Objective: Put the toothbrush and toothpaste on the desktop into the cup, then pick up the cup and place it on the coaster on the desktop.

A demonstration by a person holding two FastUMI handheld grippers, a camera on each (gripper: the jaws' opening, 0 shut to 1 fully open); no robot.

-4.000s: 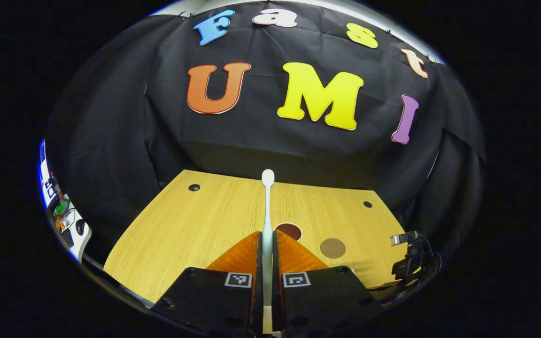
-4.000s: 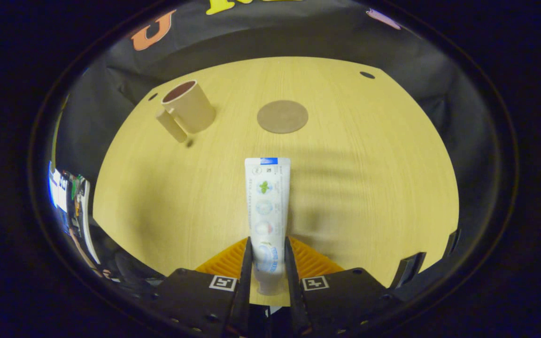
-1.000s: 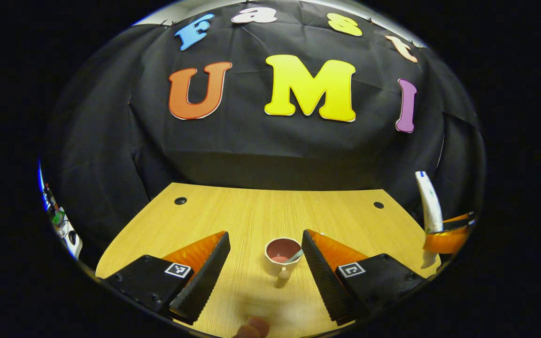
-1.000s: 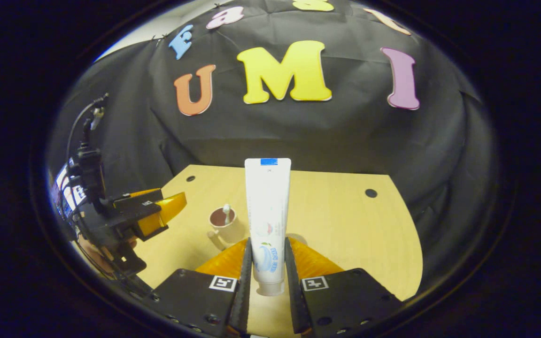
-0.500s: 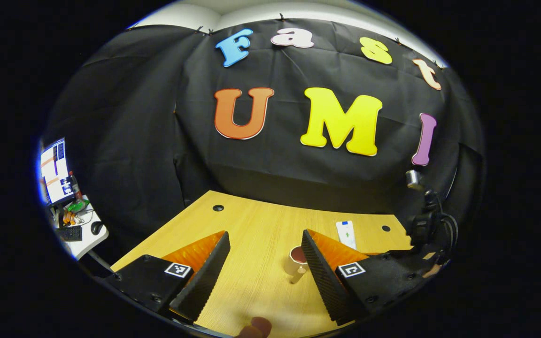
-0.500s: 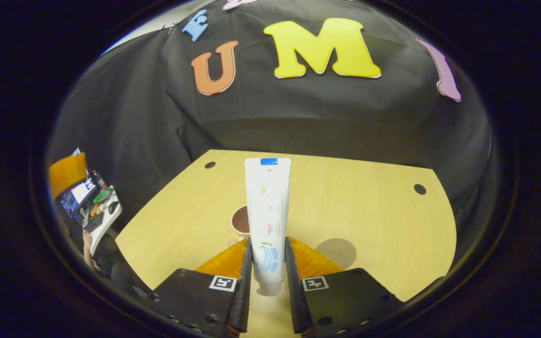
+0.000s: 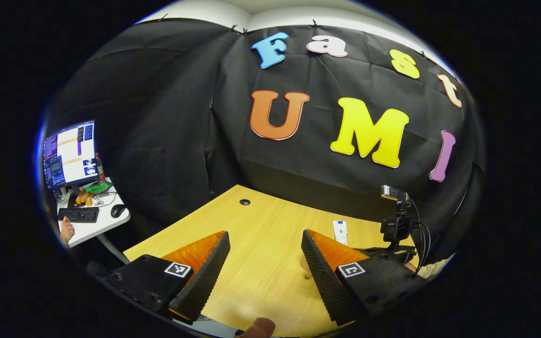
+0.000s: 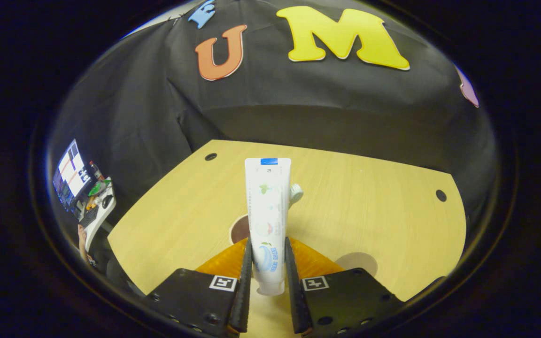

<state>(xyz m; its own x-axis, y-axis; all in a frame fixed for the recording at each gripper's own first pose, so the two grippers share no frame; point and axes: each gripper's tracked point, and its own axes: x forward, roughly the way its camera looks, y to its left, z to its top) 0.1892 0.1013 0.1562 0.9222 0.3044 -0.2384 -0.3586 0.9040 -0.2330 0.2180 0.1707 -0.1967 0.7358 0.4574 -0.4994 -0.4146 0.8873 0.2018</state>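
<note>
In the right gripper view we are clamping the toothpaste [image 8: 267,206] low on its body between both fingers of the right tool [image 8: 267,286], cap end toward us, and the tube is standing straight up the middle of the view. Just behind the tube the cup [image 8: 239,228] is peeking out on the left, its dark inside showing, and the toothbrush [image 8: 295,192] head is poking out on the tube's right. Farther right, the round brown coaster [image 8: 357,262] is lying on the desk [image 8: 369,211], partly hidden by our right finger.

In the left gripper view the left tool [image 7: 264,263] is standing wide apart and holding nothing, with bare desk [image 7: 261,234] between its fingers. A fingertip [image 7: 260,327] is showing at the bottom edge. Past the right finger we are seeing the toothpaste [image 7: 340,232] again, upright, beside the black body of the right tool [image 7: 395,227]. Far off to the left, a monitor [image 7: 69,154], keyboard [image 7: 79,214] and mouse [image 7: 118,211] are sitting on a white side table [image 7: 106,224].
</note>
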